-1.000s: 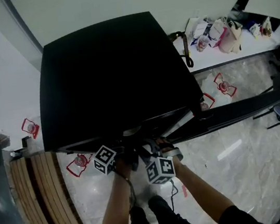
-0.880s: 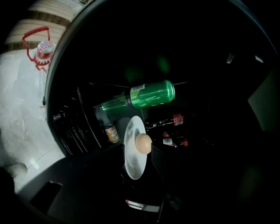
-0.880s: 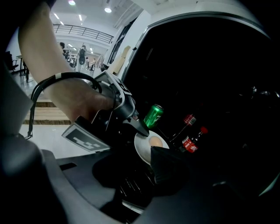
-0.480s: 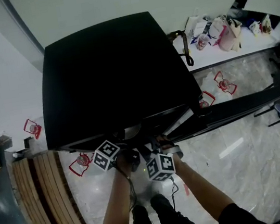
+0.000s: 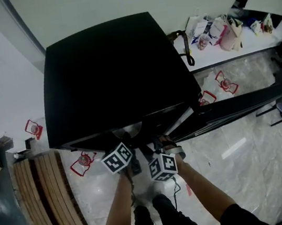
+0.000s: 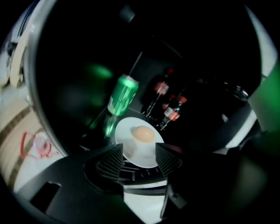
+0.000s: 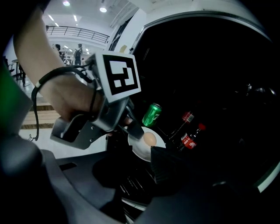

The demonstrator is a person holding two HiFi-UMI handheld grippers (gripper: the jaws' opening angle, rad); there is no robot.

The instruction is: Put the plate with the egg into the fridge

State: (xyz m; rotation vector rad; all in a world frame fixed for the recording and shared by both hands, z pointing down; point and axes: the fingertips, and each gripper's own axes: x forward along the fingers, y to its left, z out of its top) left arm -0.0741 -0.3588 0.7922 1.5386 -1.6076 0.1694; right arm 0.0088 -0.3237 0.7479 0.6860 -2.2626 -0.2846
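Observation:
A white plate (image 6: 131,151) with a tan egg (image 6: 143,134) on it lies inside the dark fridge (image 5: 108,72), in front of a green can (image 6: 122,94). My left gripper (image 6: 139,158) is open; its jaws have just been opening and now stand wide on either side of the plate's near rim without pressing on it. In the right gripper view the plate (image 7: 139,151) and the egg (image 7: 149,139) show beyond the left gripper's marker cube (image 7: 117,76). Only one ridged finger (image 7: 165,165) of my right gripper shows there, just in front of the plate; its other finger is lost in the dark.
Two cola bottles (image 6: 171,114) stand behind the plate to the right. The fridge door (image 5: 245,103) hangs open to the right. A wooden bench (image 5: 44,204) runs along the left. Bags (image 5: 218,31) lie by the far wall.
The left gripper's marker cube has rolled and shifted a little to the right at the fridge opening. The right gripper has stayed where it was.

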